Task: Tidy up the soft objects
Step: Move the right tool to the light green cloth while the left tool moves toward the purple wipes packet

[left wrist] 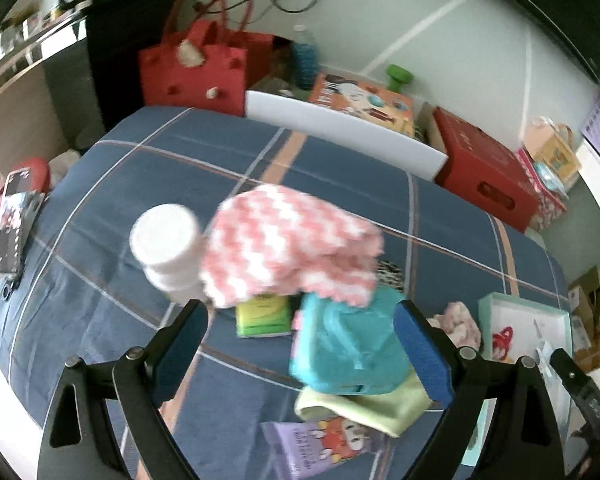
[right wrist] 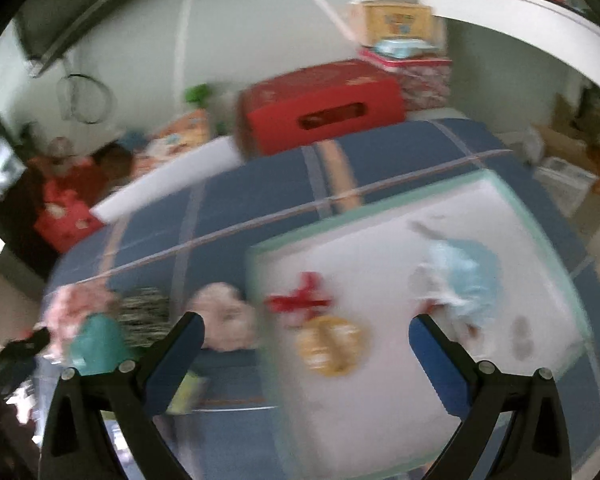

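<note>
A heap of soft things lies on the blue plaid cover (left wrist: 140,184). A pink-and-white zigzag fluffy cloth (left wrist: 292,248) drapes over a teal soft bag (left wrist: 348,348), which rests on a pale yellow cloth (left wrist: 364,404). My left gripper (left wrist: 302,332) hovers open just before this heap, with the teal bag between its fingers but not pinched. A small pink plush (left wrist: 458,324) lies beside a white box with a teal rim (left wrist: 520,316). My right gripper (right wrist: 306,344) is open above that box (right wrist: 380,240), which holds a red bow (right wrist: 300,300), a round golden item (right wrist: 330,344) and a light blue soft piece (right wrist: 464,276). The right wrist view is blurred.
A white bottle (left wrist: 164,244) stands left of the zigzag cloth. A green packet (left wrist: 264,316) and a purple packet (left wrist: 320,444) lie by the heap. A phone (left wrist: 14,232) rests at the left edge. Red boxes (left wrist: 484,172), a red bag (left wrist: 196,72) and a white board (left wrist: 340,136) line the far side.
</note>
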`<state>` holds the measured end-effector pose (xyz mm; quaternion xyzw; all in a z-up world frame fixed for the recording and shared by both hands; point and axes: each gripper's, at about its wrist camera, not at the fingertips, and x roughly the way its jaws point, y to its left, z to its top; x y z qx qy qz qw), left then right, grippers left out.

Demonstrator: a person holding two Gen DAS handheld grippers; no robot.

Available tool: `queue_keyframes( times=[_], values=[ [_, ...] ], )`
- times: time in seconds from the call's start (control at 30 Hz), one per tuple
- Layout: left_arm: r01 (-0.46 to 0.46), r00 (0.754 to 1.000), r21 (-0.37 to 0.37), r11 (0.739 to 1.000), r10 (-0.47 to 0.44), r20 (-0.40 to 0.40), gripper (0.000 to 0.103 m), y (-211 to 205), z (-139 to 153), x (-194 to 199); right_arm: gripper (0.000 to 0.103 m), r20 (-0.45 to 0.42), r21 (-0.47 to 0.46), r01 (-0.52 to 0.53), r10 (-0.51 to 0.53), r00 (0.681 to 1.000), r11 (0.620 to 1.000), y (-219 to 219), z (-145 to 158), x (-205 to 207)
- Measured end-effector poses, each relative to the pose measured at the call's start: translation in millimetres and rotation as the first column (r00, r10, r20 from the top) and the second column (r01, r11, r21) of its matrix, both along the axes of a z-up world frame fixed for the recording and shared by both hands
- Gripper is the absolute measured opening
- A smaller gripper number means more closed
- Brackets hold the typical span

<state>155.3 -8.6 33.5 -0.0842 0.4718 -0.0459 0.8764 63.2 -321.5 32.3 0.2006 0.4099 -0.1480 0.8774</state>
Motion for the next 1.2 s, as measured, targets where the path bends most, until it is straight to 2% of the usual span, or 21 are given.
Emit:
queue_keyframes(
  times=[0.13, 0.27, 0.57, 0.97, 1.2],
  values=[
    [-0.045, 0.999, -0.010, 0.999, 0.045, -0.001, 0.094, 21, -3, -2, 0.103, 0.038, 0.004, -0.094, 0.094, 0.995, 0.996, 31, 7, 7],
    [-0.064, 0.998, -0.030, 0.998, 0.063, -0.008, 0.094, 33, -8, -5, 0.103, 0.034, 0.000, -0.165, 0.165, 0.986, 0.986, 60, 5, 13],
    [-0.035, 0.997, -0.024, 0.999, 0.033, -0.063, 0.094, 39, -27, -20, 0.103, -0.003, -0.015, -0.273, 0.273, 0.962, 0.962, 103, -4, 14],
    [-0.027, 0.989, -0.021, 0.999, 0.023, -0.147, 0.094, 44, -53, -36, 0.103, -0.064, 0.009, -0.314, 0.314, 0.947, 0.949, 126, -26, 9],
    [-0.037, 0.978, -0.002, 0.999, 0.036, -0.207, 0.094, 47, -73, -34, 0.103, -0.079, -0.007, -0.337, 0.336, 0.939, 0.941, 137, -31, 14]
  ],
)
